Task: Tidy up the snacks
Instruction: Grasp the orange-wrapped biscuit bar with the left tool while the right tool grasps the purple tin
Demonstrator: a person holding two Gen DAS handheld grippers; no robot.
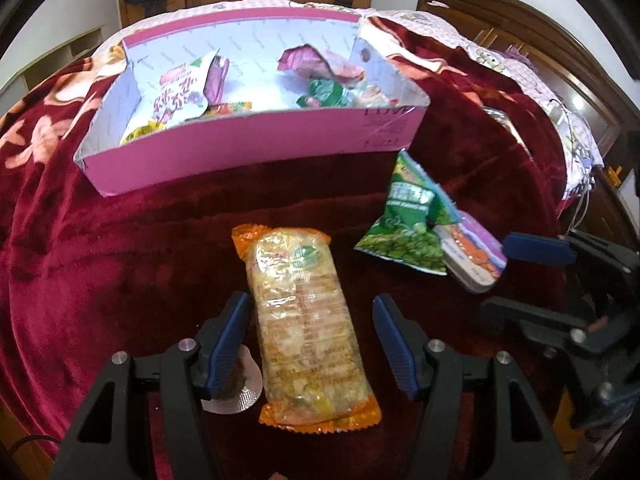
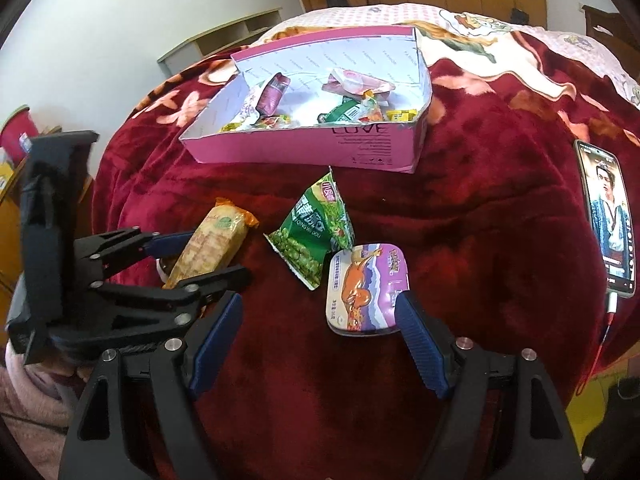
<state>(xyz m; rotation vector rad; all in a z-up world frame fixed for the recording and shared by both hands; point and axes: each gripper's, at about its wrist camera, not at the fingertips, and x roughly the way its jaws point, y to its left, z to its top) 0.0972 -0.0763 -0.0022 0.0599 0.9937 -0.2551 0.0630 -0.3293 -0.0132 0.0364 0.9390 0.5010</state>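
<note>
Between the open left tool (image 1: 312,344) — a cracker pack (image 1: 308,324), ungripped.

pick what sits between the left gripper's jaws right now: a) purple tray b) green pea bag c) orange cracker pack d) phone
c: the orange cracker pack lies between the open jaws of the left gripper, neither pad pressing it.

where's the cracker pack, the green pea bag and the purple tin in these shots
cracker pack (image 1: 308,332), left wrist view, middle of the clear wrapper
green pea bag (image 2: 314,236), right wrist view, printed front of the bag
purple tin (image 2: 362,286), right wrist view, centre of the lid
</note>
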